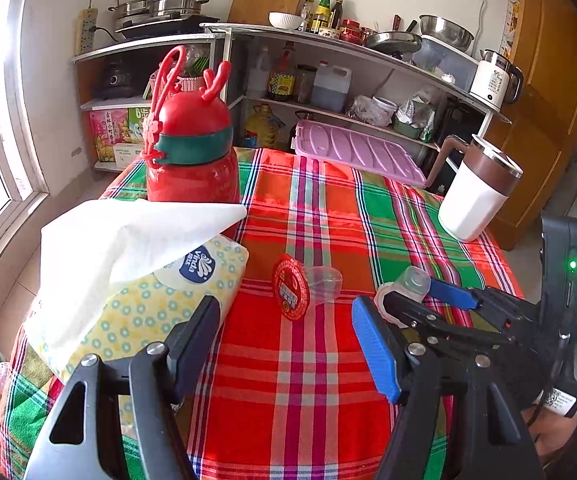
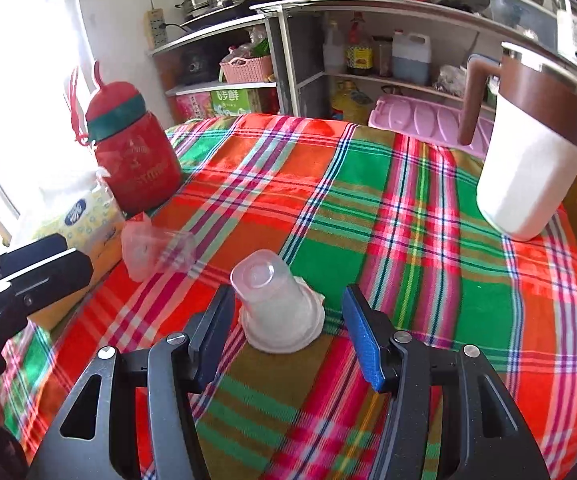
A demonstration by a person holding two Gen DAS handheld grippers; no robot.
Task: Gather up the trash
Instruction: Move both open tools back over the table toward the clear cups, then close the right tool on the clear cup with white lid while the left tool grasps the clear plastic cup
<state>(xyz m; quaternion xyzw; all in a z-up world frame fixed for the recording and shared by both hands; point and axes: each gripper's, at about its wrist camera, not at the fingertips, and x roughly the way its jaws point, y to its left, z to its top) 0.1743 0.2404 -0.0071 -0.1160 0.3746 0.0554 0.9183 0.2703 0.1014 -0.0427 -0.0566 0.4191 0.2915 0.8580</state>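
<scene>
On my table (image 2: 428, 216), a white mug (image 2: 528, 168) stands right and a red bottle (image 2: 136, 160) left. My right claw (image 2: 288, 320) is spread around an upturned plastic cup (image 2: 276, 304); my left claw (image 1: 288, 328) is spread near a tipped cup (image 1: 308, 284).

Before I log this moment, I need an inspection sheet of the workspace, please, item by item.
Surface: table under a red-green plaid cloth.
Job's things: upside-down clear plastic cup with white lid; clear plastic cup with red foil lid lying on its side.
Clutter: red antlered bottle, yellow tissue pack, white mug with brown rim.
Grippers: right gripper open around the upside-down cup, not touching; left gripper open, holding nothing.
Cables: black cord from the wall power strip.
Surroundings: kitchen shelves, pink tray.
</scene>
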